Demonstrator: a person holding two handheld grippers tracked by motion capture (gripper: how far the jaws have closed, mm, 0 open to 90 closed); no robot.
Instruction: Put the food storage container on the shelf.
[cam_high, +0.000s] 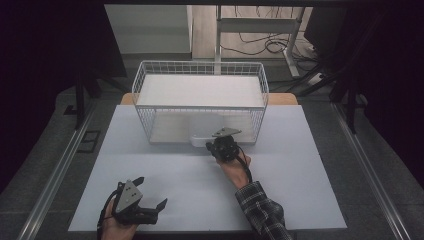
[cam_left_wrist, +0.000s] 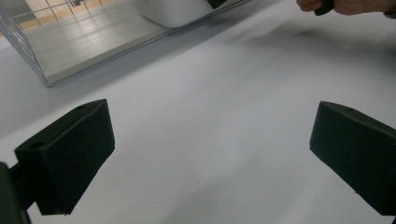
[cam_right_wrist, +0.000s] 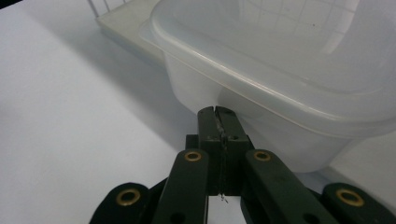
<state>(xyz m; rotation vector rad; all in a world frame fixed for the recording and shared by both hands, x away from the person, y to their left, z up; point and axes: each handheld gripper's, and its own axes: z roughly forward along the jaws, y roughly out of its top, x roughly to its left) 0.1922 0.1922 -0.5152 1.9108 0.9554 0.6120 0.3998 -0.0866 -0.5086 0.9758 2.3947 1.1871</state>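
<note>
Container (cam_high: 204, 131) in wire basket (cam_high: 200, 67) front; basket at table (cam_high: 165, 175) rear.

In your high view, the right tongs (cam_high: 216, 145) cover part of the plastic tub (cam_high: 200, 136) at the wire basket (cam_high: 200, 67). The tub's far side runs off your right gripper view's upper right. Whether tongs touch tub, you cannot tell.

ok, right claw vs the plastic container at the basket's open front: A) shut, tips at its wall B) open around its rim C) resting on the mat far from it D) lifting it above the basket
A: the right claw has its jaws pressed together, tips at the side wall of the translucent plastic container, nothing between them.
</note>
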